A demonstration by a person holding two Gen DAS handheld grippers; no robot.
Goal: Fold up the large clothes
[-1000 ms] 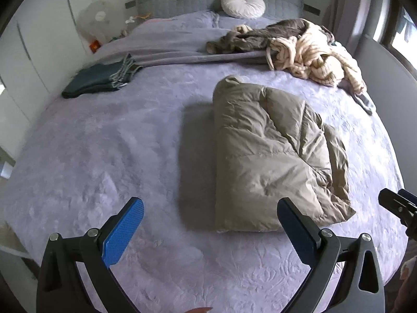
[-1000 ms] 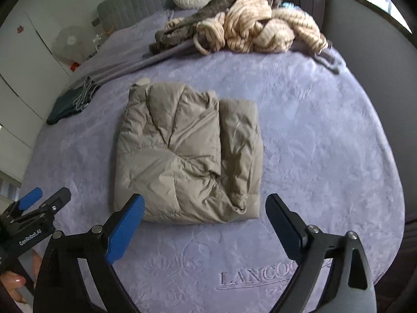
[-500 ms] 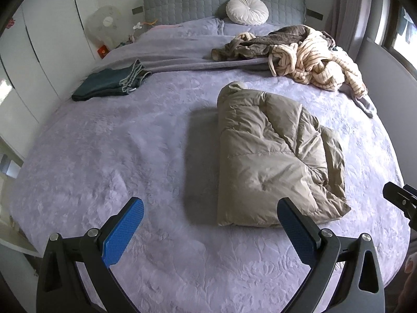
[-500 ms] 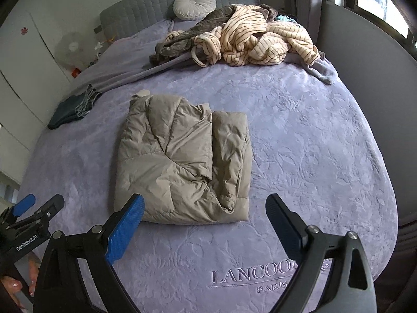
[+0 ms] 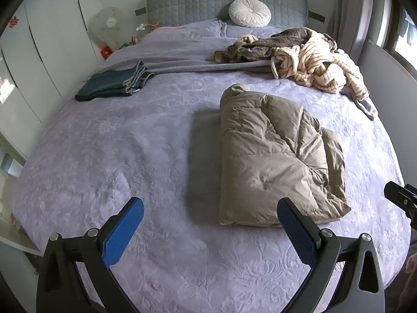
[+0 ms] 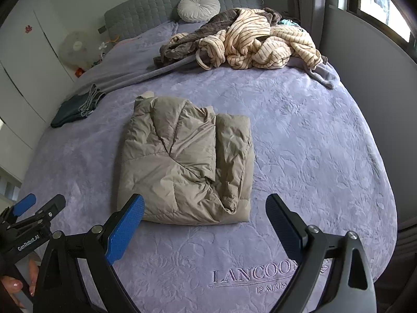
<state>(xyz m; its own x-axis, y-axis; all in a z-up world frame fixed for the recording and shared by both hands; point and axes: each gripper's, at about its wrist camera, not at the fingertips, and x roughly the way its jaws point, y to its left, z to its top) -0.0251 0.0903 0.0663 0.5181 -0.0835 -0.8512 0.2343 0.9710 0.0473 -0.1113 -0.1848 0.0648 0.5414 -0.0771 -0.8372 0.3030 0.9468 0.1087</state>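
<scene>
Both tongs spread wide, gripping nothing | my left tongs [image 5: 208,230] and right tongs [image 6: 206,224] hover at the bed [image 6: 312,156] foot | folded puffer jacket [image 6: 187,164] lies ahead mid-bed, long axis running away from me | right tongs nearer.

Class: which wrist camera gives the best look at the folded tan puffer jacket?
The right wrist view: the jacket lies nearly centred, both folded layers visible. The left wrist view shows it off to the right and foreshortened.
</scene>
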